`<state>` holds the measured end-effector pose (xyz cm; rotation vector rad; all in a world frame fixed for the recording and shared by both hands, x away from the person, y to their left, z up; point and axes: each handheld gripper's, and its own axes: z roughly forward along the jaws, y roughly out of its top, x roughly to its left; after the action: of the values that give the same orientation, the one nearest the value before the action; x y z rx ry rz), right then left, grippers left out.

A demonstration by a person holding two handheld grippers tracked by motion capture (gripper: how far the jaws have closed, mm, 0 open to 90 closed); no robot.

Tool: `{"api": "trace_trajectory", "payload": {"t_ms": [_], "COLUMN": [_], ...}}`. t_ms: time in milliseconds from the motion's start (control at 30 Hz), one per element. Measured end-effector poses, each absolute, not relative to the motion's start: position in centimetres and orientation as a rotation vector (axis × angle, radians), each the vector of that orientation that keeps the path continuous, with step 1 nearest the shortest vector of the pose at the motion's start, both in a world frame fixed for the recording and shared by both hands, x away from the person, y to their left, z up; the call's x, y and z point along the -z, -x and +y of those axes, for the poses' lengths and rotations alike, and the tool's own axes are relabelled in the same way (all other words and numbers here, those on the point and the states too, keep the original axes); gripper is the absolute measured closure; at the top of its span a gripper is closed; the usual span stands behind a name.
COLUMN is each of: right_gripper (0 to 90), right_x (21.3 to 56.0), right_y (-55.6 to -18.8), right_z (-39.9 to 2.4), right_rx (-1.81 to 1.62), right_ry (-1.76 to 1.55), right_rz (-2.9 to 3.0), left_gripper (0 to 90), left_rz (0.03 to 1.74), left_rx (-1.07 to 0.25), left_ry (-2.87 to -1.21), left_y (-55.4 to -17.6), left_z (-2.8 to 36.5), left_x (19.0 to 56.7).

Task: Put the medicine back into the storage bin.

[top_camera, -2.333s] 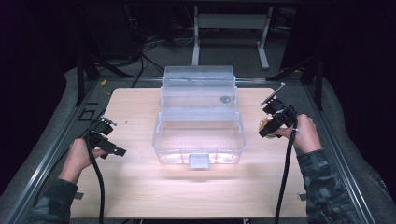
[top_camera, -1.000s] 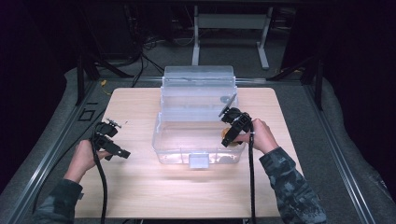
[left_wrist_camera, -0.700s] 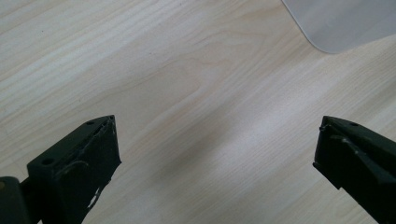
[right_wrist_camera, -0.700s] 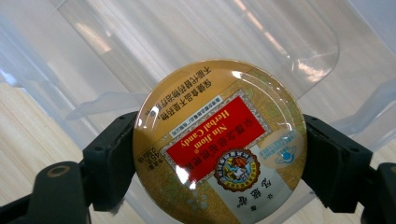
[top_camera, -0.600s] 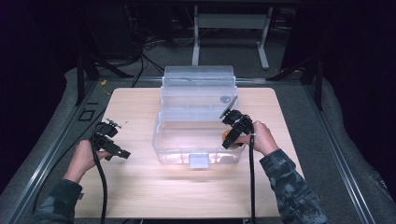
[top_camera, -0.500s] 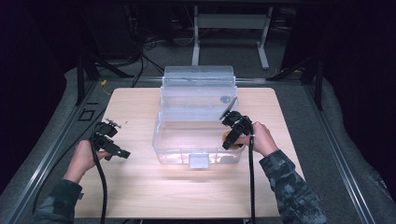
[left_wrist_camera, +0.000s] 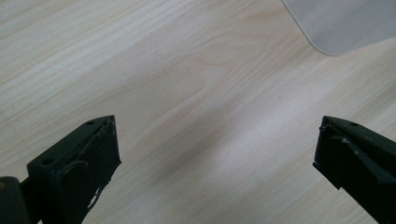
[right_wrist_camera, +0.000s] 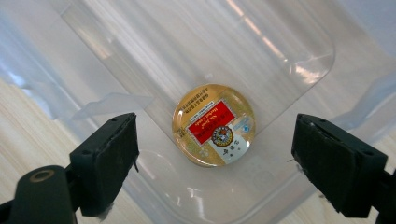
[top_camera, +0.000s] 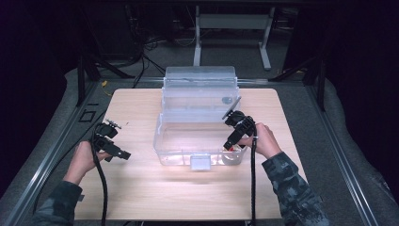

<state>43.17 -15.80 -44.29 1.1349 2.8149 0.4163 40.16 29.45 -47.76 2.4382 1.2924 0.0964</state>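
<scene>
Now my right gripper (right_wrist_camera: 212, 161) has just been opening its jaws over the round tin (right_wrist_camera: 214, 124), which lies free in the clear bin's (top_camera: 162, 136) front right corner: dropped off, I judge. My left gripper (left_wrist_camera: 215, 154) hangs open near the table's (top_camera: 141, 188) left edge.

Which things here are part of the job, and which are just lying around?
In the job:
- round gold tin with red label, lying in the box
- clear plastic box, lid up
- right claw, open above the tin

Just about:
- left claw, open over bare table
- metal stand behind
</scene>
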Motion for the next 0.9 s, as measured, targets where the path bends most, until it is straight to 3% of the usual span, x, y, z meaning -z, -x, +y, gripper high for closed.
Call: {"api": "trace_trajectory", "payload": {"t_ms": [900], "right_gripper": [14.2], "right_x": [42.1], "right_y": [-38.9], "right_z": [-16.8], "right_rx": [-0.699], "right_ry": [-1.019], "right_rz": [2.725], "left_gripper": [0.1], "left_rz": [1.170], "left_rx": [-0.154], "left_ry": [-2.442], "left_y": [-43.0], "left_z": [26.1], "left_x": [43.6]}}
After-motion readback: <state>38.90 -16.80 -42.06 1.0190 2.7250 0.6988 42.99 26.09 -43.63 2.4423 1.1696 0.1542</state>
